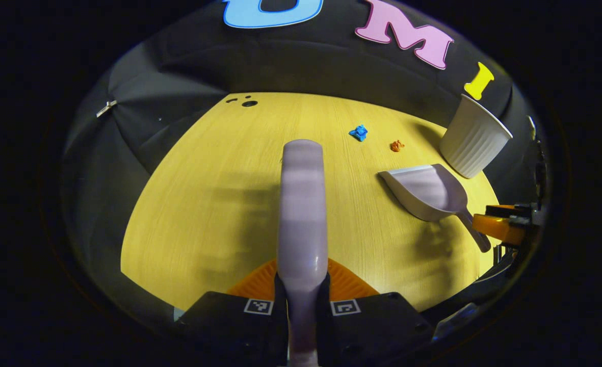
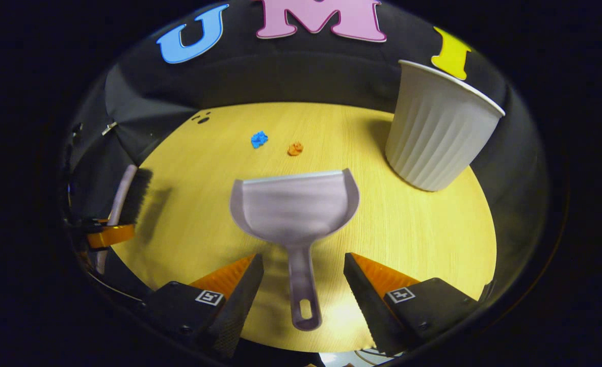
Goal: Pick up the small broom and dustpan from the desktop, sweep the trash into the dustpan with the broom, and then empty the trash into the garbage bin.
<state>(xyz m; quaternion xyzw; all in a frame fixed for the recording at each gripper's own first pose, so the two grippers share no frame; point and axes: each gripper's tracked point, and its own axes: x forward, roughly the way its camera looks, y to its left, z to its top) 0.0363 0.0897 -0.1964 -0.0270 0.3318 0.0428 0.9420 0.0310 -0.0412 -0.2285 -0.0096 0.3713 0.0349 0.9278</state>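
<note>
The dustpan (image 2: 295, 206) lies flat on the yellow wooden desktop (image 2: 413, 239), well in from its edges, nearer the near edge than the far one. Its long axis runs from near edge to far edge: the wide scoop mouth points toward the far edge and the two scraps of trash, and the slim handle (image 2: 302, 290) points back at the right gripper (image 2: 303, 285). That gripper is released, its fingers spread wide with the handle lying between them, touching neither.

By its look the dustpan is thin moulded plastic, so likely light, stiff and somewhat slick; the handle, close behind the scoop, seems the sensible place to pinch it, since a grip near the hole at the handle's end would probably let the scoop sag or twist.

The left gripper (image 1: 302, 288) is clenched on the small broom (image 1: 303, 204), both fingers pressing its handle. The broom reaches straight forward along the fingers toward the far edge; in the right gripper view its dark bristles (image 2: 138, 196) show by the left edge of the desktop.

The blue scrap (image 2: 259, 138) and orange scrap (image 2: 295, 148) lie just beside each other toward the far edge, beyond the scoop mouth. The white ribbed garbage bin (image 2: 436, 132) stands upright at the far right corner.
</note>
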